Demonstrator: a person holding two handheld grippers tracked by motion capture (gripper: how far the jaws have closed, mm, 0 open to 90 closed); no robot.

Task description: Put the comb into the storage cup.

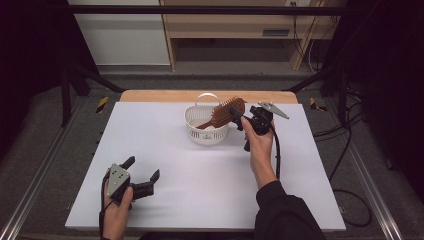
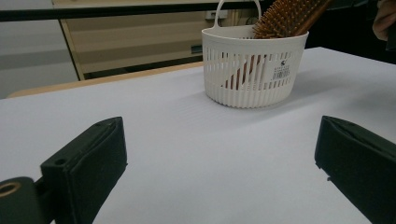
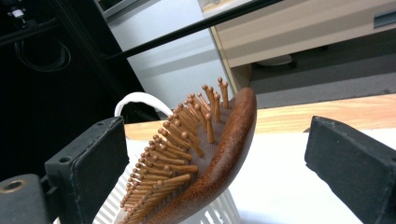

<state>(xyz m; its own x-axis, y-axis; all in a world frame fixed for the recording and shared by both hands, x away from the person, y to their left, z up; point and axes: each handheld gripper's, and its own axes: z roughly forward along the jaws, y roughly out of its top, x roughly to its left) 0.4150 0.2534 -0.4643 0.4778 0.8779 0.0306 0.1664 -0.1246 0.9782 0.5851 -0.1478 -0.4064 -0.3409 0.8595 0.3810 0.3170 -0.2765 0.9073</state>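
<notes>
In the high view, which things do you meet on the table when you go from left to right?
Left gripper → white basket → wooden hairbrush → right gripper.

Lab recording booth, black frame rails (image 1: 200,10), white table (image 1: 165,150), trailing floor cables (image 1: 350,150), plain cabinets (image 1: 240,25)

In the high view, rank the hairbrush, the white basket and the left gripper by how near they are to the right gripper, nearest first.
1. hairbrush: its head sits just left of the right gripper, between the open jaws in the right gripper view, leaning out of the basket.
2. white basket: mid-table, just beyond the brush head to the left.
3. left gripper: far off at the near left corner.
</notes>
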